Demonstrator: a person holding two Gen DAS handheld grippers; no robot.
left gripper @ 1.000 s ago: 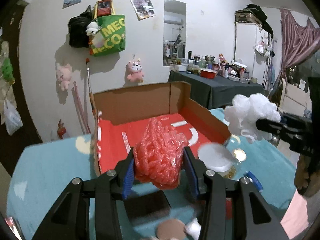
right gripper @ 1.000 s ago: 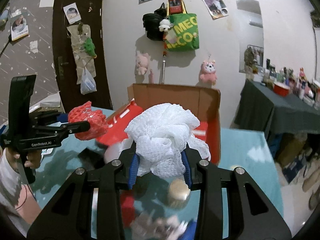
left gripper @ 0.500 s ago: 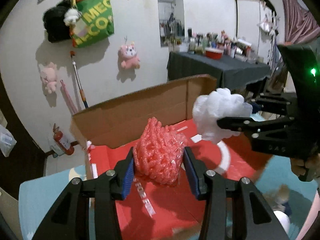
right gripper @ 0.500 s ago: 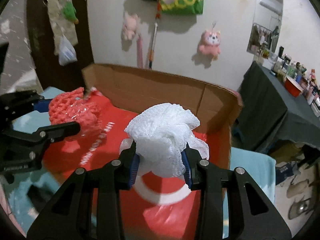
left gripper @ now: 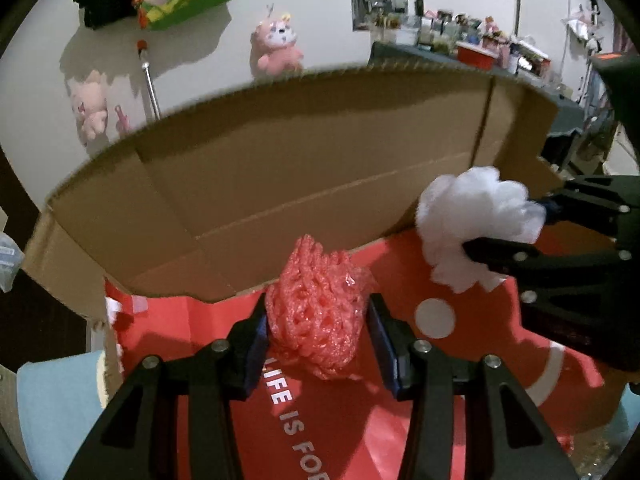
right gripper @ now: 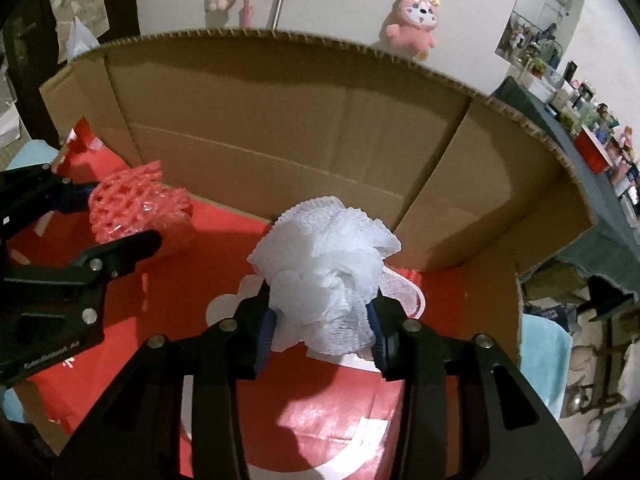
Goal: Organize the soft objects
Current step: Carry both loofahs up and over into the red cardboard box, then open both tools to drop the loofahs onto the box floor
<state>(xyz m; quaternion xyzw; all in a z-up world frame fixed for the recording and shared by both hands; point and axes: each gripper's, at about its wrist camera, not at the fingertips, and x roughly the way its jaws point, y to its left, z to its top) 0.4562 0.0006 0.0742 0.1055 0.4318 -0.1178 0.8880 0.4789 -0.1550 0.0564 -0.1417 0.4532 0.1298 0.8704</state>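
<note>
**Soft objects held over the open box, one in each gripper**

Red mesh bundle (left gripper: 318,326) sits between the blue-padded fingers of the left gripper (left gripper: 318,336), which are closed in on it from both sides and partly spread by its bulk. The bundle bulges forward past the fingertips and stands taller than it is wide, its top rising toward the brown back wall of the cardboard box (left gripper: 280,184). It hangs just above the box's red inner floor (left gripper: 360,432), where white lettering shows; whether it touches the floor cannot be told.

The right gripper (right gripper: 322,322) is likewise pinched onto a white mesh puff (right gripper: 324,276), a rounded ball with no clear long axis, squeezed at its lower half and billowing up and forward beyond the pads. A pinkish loop (right gripper: 404,294) trails from its right side.

Both objects are inside the box's outline, the red one left, the white one right, apart from each other and near the back wall. A pink plush toy (right gripper: 412,26) hangs on the wall behind.
</note>
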